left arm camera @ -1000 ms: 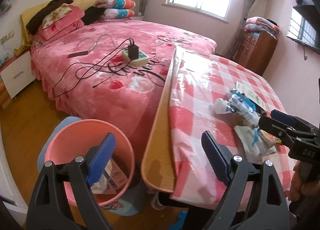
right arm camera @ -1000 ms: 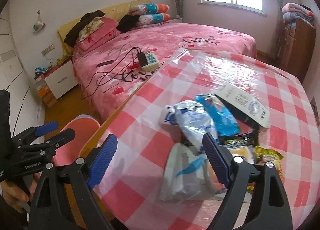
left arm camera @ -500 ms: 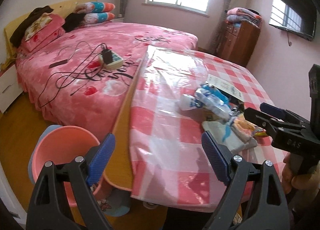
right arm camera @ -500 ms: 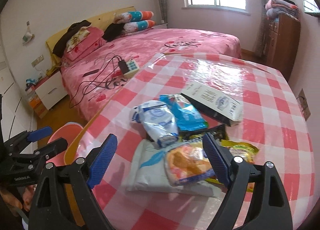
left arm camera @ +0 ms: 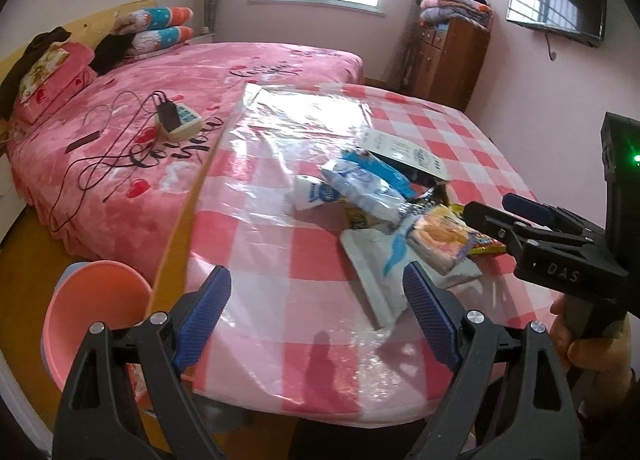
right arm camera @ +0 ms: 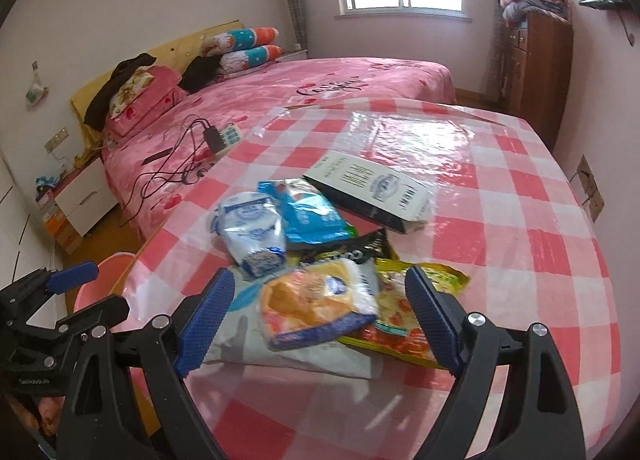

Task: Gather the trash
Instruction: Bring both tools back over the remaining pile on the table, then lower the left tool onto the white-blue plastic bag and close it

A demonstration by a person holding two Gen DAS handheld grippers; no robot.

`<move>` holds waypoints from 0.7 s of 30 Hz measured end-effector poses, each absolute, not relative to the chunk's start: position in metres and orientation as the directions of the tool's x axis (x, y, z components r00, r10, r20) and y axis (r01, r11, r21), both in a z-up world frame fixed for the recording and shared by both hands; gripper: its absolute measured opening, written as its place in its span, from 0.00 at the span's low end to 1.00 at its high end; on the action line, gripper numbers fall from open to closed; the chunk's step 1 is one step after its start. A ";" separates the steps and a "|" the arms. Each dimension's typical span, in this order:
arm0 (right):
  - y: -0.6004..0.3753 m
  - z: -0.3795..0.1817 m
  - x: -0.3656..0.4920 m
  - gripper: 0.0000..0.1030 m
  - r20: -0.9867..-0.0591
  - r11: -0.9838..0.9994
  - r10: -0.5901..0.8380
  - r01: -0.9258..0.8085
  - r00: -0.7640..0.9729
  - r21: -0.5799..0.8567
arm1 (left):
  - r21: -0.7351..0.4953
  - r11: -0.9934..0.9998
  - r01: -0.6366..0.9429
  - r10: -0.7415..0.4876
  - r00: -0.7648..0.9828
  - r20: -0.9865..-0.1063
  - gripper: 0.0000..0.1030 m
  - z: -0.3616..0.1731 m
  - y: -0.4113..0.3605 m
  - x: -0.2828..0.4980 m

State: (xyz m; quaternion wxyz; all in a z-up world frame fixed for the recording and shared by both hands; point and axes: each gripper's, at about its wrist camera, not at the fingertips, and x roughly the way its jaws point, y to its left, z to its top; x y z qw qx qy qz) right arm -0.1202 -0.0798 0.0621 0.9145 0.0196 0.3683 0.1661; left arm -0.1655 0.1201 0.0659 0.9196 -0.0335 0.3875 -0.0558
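A pile of trash lies on the pink checked table (right arm camera: 500, 244): an orange snack bag (right arm camera: 316, 304) on top, a flat white bag (right arm camera: 256, 336) under it, a yellow wrapper (right arm camera: 400, 324), a blue packet (right arm camera: 308, 211), a white-blue pouch (right arm camera: 250, 232) and a flat box (right arm camera: 376, 189). My right gripper (right arm camera: 318, 318) is open, its jaws either side of the orange bag (left arm camera: 440, 238), not touching. My left gripper (left arm camera: 316, 318) is open and empty over the table's near edge (left arm camera: 280, 312). A pink bin (left arm camera: 92, 320) stands on the floor at the left.
A bed with a pink cover (left arm camera: 160, 99) runs along the table's left side, with a power strip and cables (left arm camera: 176, 119) on it. A wooden dresser (left arm camera: 452, 59) stands at the back right. A white nightstand (right arm camera: 80, 195) is by the bed.
Both grippers swung right and forward over the table. The bin slid to the left edge of the left view. The right gripper closed in on the orange bag.
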 end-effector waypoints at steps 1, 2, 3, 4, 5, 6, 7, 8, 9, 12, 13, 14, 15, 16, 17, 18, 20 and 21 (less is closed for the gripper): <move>-0.083 0.061 -0.120 0.84 -0.668 0.946 0.313 -0.282 0.675 0.158 | -0.104 0.991 0.083 -0.132 0.690 -0.712 0.86 0.065 0.117 -0.165; -0.086 0.060 -0.120 0.84 -0.669 0.948 0.309 -0.277 0.676 0.158 | -0.103 0.991 0.090 -0.136 0.686 -0.715 0.86 0.064 0.113 -0.164; -0.089 0.058 -0.120 0.84 -0.670 0.949 0.307 -0.271 0.676 0.161 | -0.102 0.990 0.097 -0.141 0.683 -0.717 0.86 0.063 0.109 -0.164; -0.092 0.057 -0.119 0.84 -0.671 0.950 0.306 -0.267 0.675 0.164 | -0.103 0.989 0.103 -0.145 0.680 -0.719 0.86 0.062 0.106 -0.163; -0.095 0.056 -0.119 0.84 -0.672 0.951 0.303 -0.261 0.676 0.167 | -0.104 0.988 0.113 -0.153 0.675 -0.722 0.86 0.060 0.101 -0.162; -0.098 0.055 -0.119 0.84 -0.673 0.952 0.301 -0.256 0.676 0.168 | -0.105 0.987 0.118 -0.157 0.672 -0.724 0.86 0.059 0.099 -0.161; -0.101 0.054 -0.118 0.84 -0.674 0.953 0.299 -0.252 0.676 0.170 | -0.106 0.986 0.126 -0.163 0.668 -0.726 0.86 0.058 0.095 -0.161; -0.104 0.052 -0.118 0.84 -0.676 0.953 0.298 -0.247 0.674 0.174 | -0.107 0.985 0.135 -0.170 0.663 -0.729 0.86 0.057 0.091 -0.160; -0.107 0.051 -0.117 0.84 -0.677 0.954 0.297 -0.243 0.673 0.176 | -0.108 0.984 0.144 -0.176 0.657 -0.733 0.86 0.055 0.087 -0.160; -0.115 0.047 -0.117 0.84 -0.684 0.955 0.296 -0.232 0.667 0.187 | -0.114 0.979 0.170 -0.197 0.640 -0.743 0.86 0.050 0.077 -0.158; -0.118 0.046 -0.117 0.84 -0.686 0.955 0.295 -0.227 0.665 0.191 | -0.116 0.978 0.175 -0.202 0.635 -0.745 0.86 0.048 0.075 -0.158; -0.123 0.044 -0.117 0.84 -0.688 0.955 0.294 -0.220 0.663 0.197 | -0.119 0.976 0.183 -0.209 0.629 -0.749 0.86 0.046 0.072 -0.157; -0.127 0.042 -0.116 0.84 -0.690 0.956 0.294 -0.211 0.661 0.204 | -0.122 0.974 0.190 -0.215 0.623 -0.752 0.86 0.044 0.069 -0.156; -0.133 0.040 -0.116 0.84 -0.693 0.956 0.292 -0.200 0.659 0.213 | -0.123 0.973 0.194 -0.219 0.619 -0.755 0.86 0.043 0.067 -0.155; -0.137 0.039 -0.116 0.84 -0.695 0.957 0.291 -0.192 0.657 0.218 | -0.123 0.972 0.201 -0.223 0.614 -0.757 0.86 0.041 0.065 -0.154; -0.141 0.037 -0.116 0.84 -0.698 0.957 0.289 -0.182 0.655 0.225 | -0.123 0.971 0.206 -0.226 0.611 -0.759 0.86 0.040 0.063 -0.153; -0.152 0.033 -0.115 0.84 -0.702 0.958 0.284 -0.162 0.653 0.237 | -0.118 0.968 0.220 -0.230 0.605 -0.763 0.86 0.038 0.059 -0.150; -0.155 0.031 -0.114 0.84 -0.704 0.958 0.283 -0.155 0.651 0.242 | -0.115 0.968 0.224 -0.230 0.603 -0.764 0.86 0.037 0.058 -0.149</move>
